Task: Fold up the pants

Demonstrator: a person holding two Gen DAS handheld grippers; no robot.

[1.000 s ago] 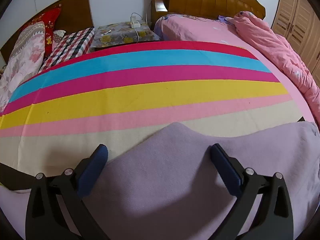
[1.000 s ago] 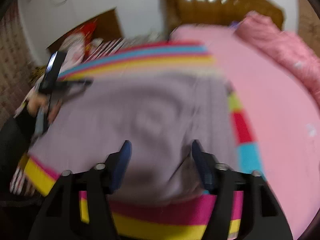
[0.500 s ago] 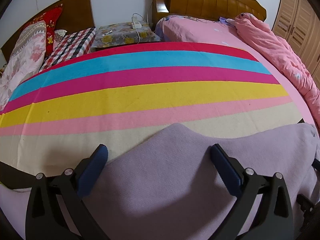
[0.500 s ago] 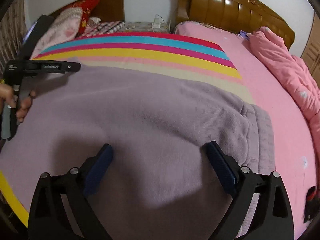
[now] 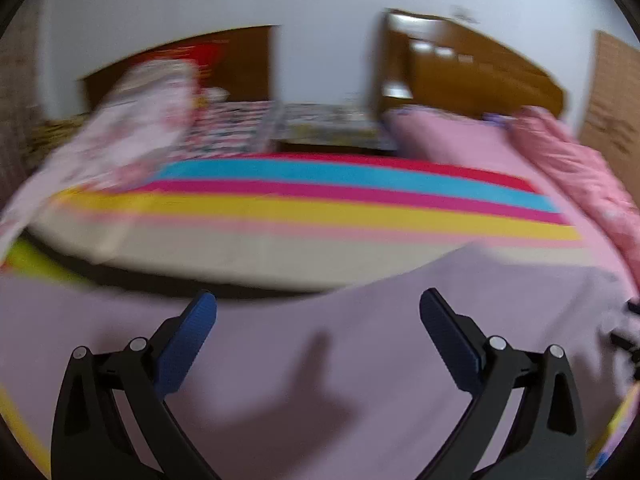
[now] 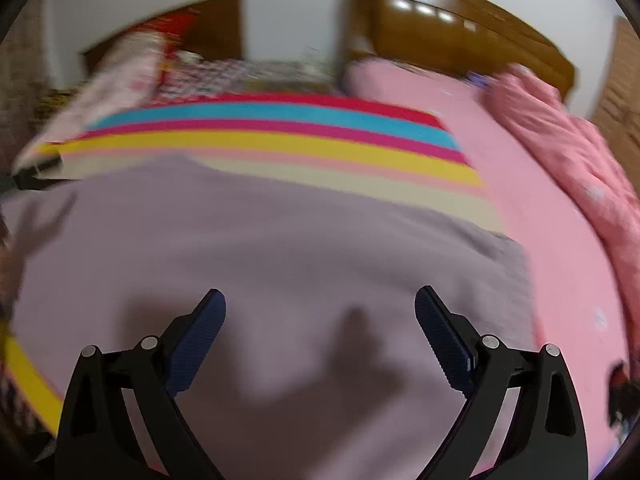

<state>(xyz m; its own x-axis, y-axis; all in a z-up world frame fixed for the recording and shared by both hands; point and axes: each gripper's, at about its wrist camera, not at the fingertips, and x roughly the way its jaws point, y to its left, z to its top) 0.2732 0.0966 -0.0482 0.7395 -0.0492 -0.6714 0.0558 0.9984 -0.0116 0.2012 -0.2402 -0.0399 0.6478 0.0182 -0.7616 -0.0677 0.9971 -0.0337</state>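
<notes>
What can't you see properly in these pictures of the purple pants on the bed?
- Left wrist view: the pants run off the bottom and left edges, so their whole shape is cut off.
- Left wrist view: the things on the nightstand are smeared by motion blur.
- Right wrist view: the left tool pokes in at the left edge, mostly cut off and blurred.
- Right wrist view: a dark object at the right edge is too blurred to name.

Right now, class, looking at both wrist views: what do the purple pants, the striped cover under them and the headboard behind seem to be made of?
Purple pants: soft matte knit or fleece, probably; no sheen, and they drape limply.
Striped cover: flat woven cloth, likely cotton; matte colour bands, though blur hides the weave.
Headboard: brown wood with a glossy varnish; bright light spots reflect on its panels.
</notes>
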